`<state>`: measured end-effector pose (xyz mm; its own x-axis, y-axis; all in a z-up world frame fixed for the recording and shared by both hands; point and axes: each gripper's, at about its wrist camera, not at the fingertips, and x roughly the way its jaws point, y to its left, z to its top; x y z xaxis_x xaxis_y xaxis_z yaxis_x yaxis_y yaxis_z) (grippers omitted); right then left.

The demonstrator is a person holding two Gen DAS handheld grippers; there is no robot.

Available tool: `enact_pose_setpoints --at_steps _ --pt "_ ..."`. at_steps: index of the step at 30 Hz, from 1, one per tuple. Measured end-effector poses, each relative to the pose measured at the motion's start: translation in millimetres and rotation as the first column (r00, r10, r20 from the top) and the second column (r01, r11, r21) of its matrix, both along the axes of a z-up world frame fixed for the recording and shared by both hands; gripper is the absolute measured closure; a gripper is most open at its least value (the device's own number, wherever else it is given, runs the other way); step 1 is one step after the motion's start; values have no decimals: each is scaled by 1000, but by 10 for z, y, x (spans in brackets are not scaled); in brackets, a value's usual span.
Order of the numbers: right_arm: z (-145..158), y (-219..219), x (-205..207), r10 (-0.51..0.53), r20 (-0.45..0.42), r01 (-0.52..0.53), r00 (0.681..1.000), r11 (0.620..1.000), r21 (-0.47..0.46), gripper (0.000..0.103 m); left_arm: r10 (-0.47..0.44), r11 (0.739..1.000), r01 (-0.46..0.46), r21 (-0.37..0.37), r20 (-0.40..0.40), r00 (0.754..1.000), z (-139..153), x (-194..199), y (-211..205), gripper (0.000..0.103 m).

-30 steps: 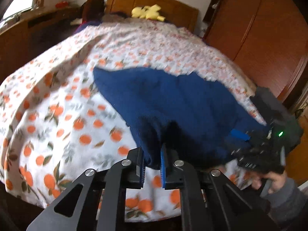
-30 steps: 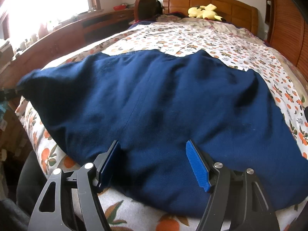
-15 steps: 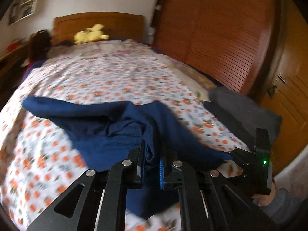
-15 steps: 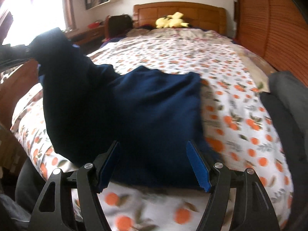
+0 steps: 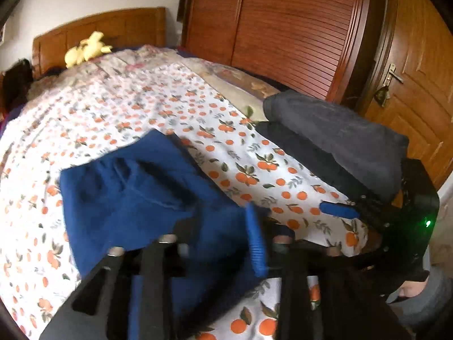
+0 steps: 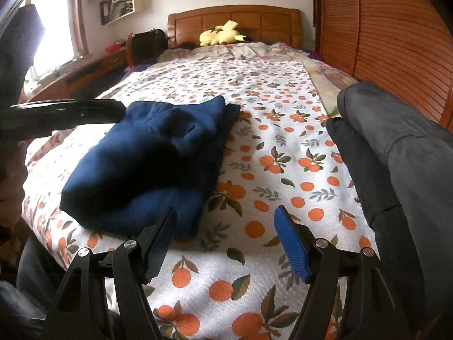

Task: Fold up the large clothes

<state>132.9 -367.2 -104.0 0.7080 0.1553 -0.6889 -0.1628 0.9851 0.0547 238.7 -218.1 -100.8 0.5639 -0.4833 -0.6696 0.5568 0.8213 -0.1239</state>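
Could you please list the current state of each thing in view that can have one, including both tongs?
Navy blue knit garment: folded over into a rumpled bundle on the orange-print bedsheet.
Dark grey folded clothes: stacked at the bed's edge.
Left tongs: jaws just been opening, blue cloth still between them.
Right tongs: open, holding nothing.
Brown wooden door: closed.
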Motion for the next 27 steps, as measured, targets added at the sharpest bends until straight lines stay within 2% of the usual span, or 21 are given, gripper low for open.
enact_pose_setpoints --at_steps 1,3,10,13,15,19,21,27 --pt "11 8 0 0 4 0 1000 1000 2 35 10 1000 -10 8 22 1000 25 -26 28 51" --pt "34 32 -2 2 12 -2 1000 1000 4 35 24 1000 -24 7 39 999 62 -51 116 49" --pt "167 273 36 33 48 -33 998 999 11 35 100 995 -102 9 114 988 228 -153 620 21" --pt "218 414 93 50 59 -50 997 999 11 35 139 990 -140 5 125 982 214 -168 832 8" --pt "237 499 147 59 63 -60 996 998 9 35 163 986 -165 7 132 978 202 -184 985 3" --pt "255 654 275 66 66 -67 996 998 14 35 196 980 -200 18 142 970 148 -219 1220 3" --pt "264 716 329 64 67 -65 996 998 16 30 212 976 -216 14 141 967 129 -232 1366 3" --pt "223 820 506 41 47 -41 998 999 18 29 255 966 -259 8 137 957 56 -252 1688 3"
